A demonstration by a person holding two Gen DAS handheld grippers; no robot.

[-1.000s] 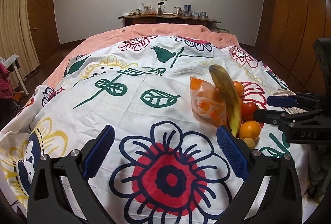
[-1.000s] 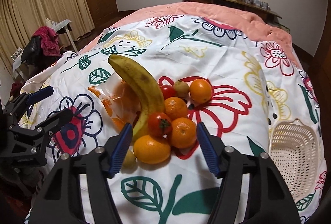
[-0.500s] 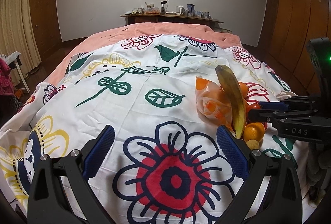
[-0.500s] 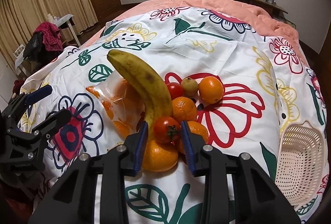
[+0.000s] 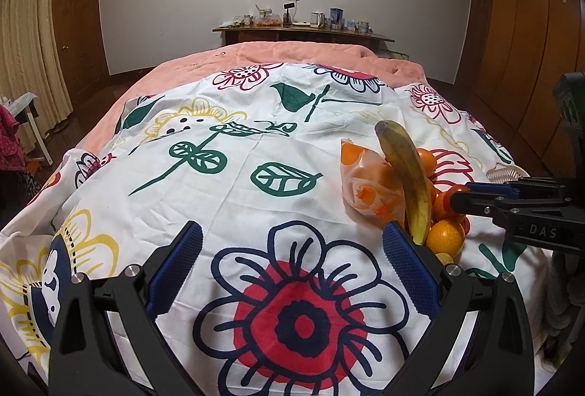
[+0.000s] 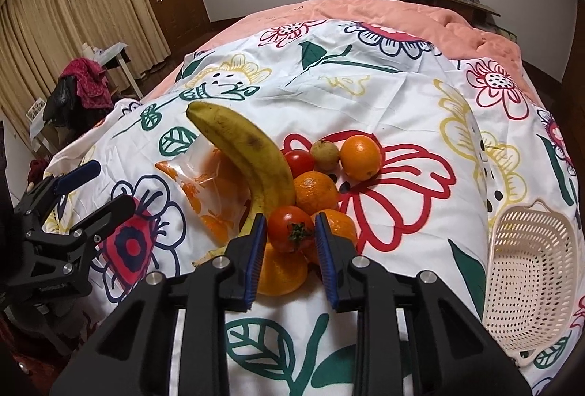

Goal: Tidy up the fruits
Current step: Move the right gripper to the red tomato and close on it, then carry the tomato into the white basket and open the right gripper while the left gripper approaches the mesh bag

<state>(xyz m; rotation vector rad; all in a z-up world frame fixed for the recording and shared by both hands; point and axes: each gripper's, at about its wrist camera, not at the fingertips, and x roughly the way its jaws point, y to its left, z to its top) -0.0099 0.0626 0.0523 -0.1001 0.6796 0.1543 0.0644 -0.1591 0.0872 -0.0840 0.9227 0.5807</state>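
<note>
A pile of fruit lies on the flowered bedspread (image 6: 402, 96): a banana (image 6: 245, 147), several oranges (image 6: 360, 156), a second tomato (image 6: 299, 161), a small brownish fruit (image 6: 324, 152) and a clear bag of orange pieces (image 6: 204, 187). My right gripper (image 6: 290, 233) is shut on a red tomato (image 6: 289, 229) at the near side of the pile, both blue pads against its sides. My left gripper (image 5: 292, 262) stands open over the big red flower print, left of the pile, with nothing between its fingers. In the left wrist view the banana (image 5: 406, 173) and the right gripper (image 5: 490, 195) show at the right.
A cream perforated basket (image 6: 530, 271) lies on the bed to the right of the fruit. A pink blanket (image 5: 310, 54) covers the far end of the bed. A wooden shelf with small items (image 5: 303, 30) stands at the far wall; a chair with clothes (image 6: 84, 85) at the left.
My right gripper's jaws have come together from wide open onto the red tomato. The left gripper has stayed where it was, still open.
</note>
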